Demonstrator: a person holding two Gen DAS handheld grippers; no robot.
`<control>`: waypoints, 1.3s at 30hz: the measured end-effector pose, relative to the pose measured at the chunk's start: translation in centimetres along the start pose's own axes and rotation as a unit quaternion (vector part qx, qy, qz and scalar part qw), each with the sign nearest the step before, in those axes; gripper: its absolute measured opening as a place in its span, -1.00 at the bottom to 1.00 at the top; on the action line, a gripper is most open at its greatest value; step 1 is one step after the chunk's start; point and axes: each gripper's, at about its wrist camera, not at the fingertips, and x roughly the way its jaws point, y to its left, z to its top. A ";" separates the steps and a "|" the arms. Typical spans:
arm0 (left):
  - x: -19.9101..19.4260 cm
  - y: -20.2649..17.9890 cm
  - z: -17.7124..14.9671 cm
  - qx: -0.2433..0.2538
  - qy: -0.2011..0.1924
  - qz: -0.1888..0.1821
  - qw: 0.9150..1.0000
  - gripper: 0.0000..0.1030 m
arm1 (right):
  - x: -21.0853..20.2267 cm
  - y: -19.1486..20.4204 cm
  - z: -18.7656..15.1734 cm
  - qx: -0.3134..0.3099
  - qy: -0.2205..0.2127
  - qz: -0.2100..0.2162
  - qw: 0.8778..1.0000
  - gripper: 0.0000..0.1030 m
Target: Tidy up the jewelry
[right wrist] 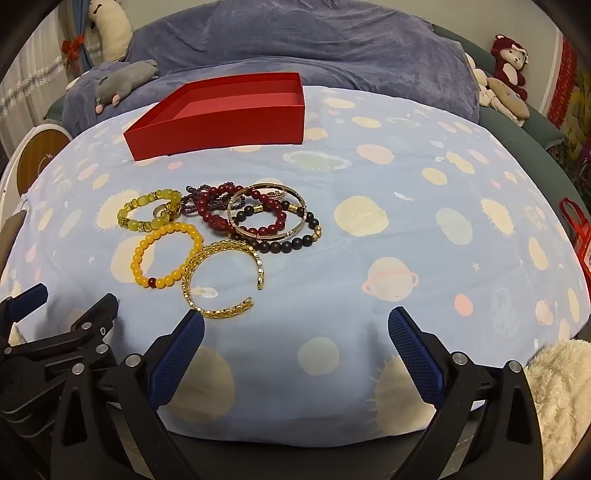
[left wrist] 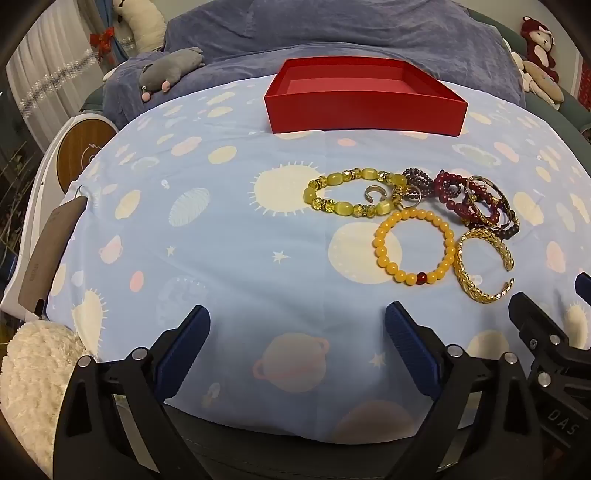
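Note:
A pile of bracelets lies on a blue planet-print cloth (left wrist: 229, 236) (right wrist: 369, 229). Nearest me are a yellow bead bracelet (left wrist: 380, 254) (right wrist: 138, 258) and a gold open cuff (left wrist: 461, 273) (right wrist: 190, 280). Behind them are a green-yellow bead bracelet (left wrist: 314, 192) (right wrist: 123, 216), dark red bead bracelets (left wrist: 448, 192) (right wrist: 212, 206) and a thin gold bangle (right wrist: 236, 225). An empty red box (left wrist: 364, 110) (right wrist: 221, 122) stands beyond the pile. My left gripper (left wrist: 297, 321) is open, low and left of the pile. My right gripper (right wrist: 295, 325) is open, its left finger close to the cuff.
A rumpled purple blanket (left wrist: 332, 33) (right wrist: 314, 48) lies behind the cloth, with a grey plush (left wrist: 170, 70) (right wrist: 122, 83) on it and a red plush monkey (left wrist: 541, 44) (right wrist: 511, 62) at the far right. White fluffy fabric (left wrist: 33, 373) (right wrist: 561, 391) sits at the near corners.

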 end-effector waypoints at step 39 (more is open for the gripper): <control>0.2 0.0 -0.1 0.000 0.000 0.001 1.000 0.77 | 0.4 0.3 0.0 -0.002 0.004 -0.009 1.000 0.87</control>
